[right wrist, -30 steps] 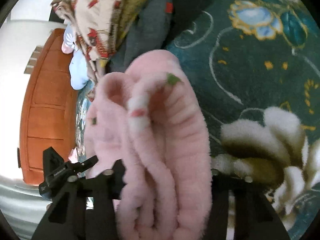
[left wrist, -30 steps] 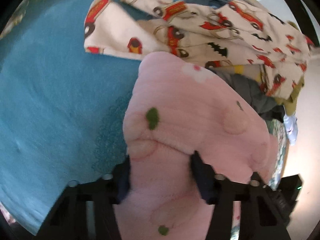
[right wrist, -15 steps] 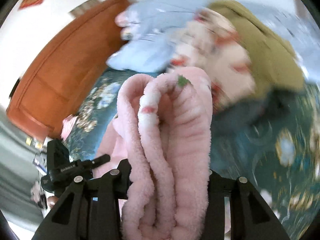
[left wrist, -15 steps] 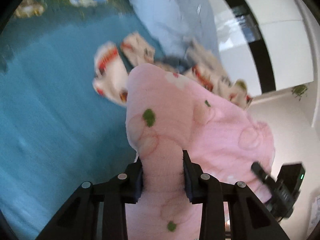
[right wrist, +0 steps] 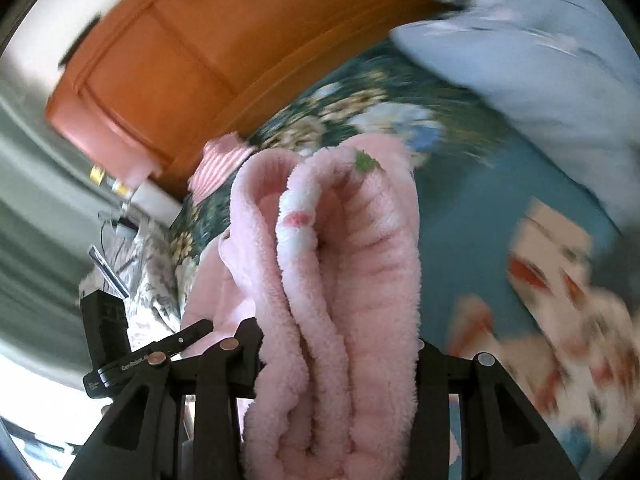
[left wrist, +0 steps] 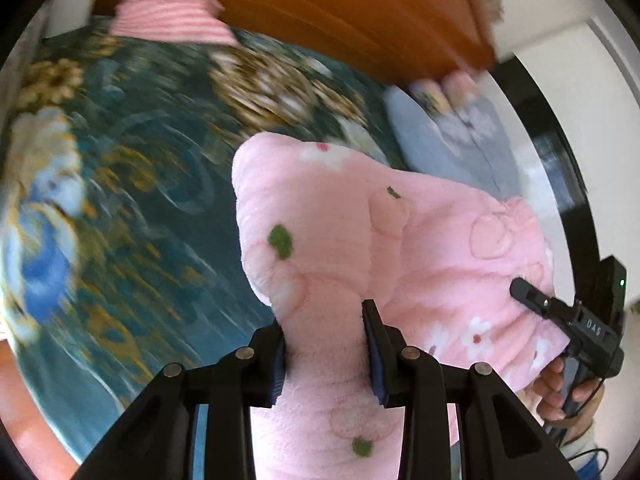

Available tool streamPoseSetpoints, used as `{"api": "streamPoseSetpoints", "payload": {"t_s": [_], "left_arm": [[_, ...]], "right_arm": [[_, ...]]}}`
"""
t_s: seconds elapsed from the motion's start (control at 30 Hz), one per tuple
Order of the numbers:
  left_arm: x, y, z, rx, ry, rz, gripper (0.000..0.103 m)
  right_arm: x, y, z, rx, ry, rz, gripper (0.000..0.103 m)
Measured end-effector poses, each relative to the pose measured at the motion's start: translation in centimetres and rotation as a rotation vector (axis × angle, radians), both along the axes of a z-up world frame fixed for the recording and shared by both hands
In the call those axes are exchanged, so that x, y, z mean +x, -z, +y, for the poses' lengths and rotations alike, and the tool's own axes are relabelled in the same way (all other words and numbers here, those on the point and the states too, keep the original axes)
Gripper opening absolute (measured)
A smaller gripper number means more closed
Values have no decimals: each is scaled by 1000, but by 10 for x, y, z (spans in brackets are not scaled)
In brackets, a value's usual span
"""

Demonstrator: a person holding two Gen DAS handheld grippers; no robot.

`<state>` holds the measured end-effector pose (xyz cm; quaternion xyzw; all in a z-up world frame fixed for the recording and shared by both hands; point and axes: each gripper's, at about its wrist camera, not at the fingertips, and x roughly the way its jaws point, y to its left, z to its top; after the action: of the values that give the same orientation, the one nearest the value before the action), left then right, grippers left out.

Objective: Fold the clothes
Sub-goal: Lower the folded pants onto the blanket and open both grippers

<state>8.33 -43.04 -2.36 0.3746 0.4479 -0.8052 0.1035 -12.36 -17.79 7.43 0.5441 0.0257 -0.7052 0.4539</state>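
A fluffy pink garment [left wrist: 400,248] with small flowers and green spots hangs lifted between both grippers over the bed. My left gripper [left wrist: 325,344] is shut on one bunched corner of it. In the right wrist view the pink garment [right wrist: 344,280] stands in thick folds, with my right gripper [right wrist: 338,360] shut on them. The right gripper's body [left wrist: 576,324] and the hand holding it show at the lower right of the left wrist view. The left gripper's body [right wrist: 132,356] shows at the lower left of the right wrist view.
Below lies a dark teal floral bedspread [left wrist: 132,184]. A pink striped garment [left wrist: 172,16] rests near the orange wooden headboard [right wrist: 208,40]. A light blue pillow [right wrist: 532,52] sits at the right, with a car-print garment [right wrist: 560,300] on a teal sheet [right wrist: 472,240].
Both grippers lifted the pink garment and swung away from the clothes pile toward the headboard. The car-print pile left the left wrist view; the headboard and striped garment came in.
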Motion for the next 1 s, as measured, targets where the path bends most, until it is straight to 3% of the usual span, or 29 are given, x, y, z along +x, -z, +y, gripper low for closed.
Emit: {"api": "streamPoseSetpoints", "payload": {"t_s": [0.23, 0.43, 0.63, 0.77, 0.83, 1.0], "left_arm": [[-35, 10, -69, -66, -105, -1, 36], [-46, 35, -94, -63, -185, -11, 36], [-46, 68, -112, -22, -240, -36, 35], [-38, 63, -114, -27, -236, -22, 37], [-41, 55, -113, -77, -231, -34, 40], [-52, 22, -87, -286, -198, -57, 41]], "right_arm": [[-45, 9, -147, 13, -169, 55, 43], [-82, 23, -214, -47, -235, 80, 43], [-105, 88, -238, 72, -167, 23, 47], [-118, 98, -232, 69, -167, -18, 56], [-123, 91, -223, 66, -160, 2, 62], [-137, 66, -189, 36, -29, 110, 62]]}}
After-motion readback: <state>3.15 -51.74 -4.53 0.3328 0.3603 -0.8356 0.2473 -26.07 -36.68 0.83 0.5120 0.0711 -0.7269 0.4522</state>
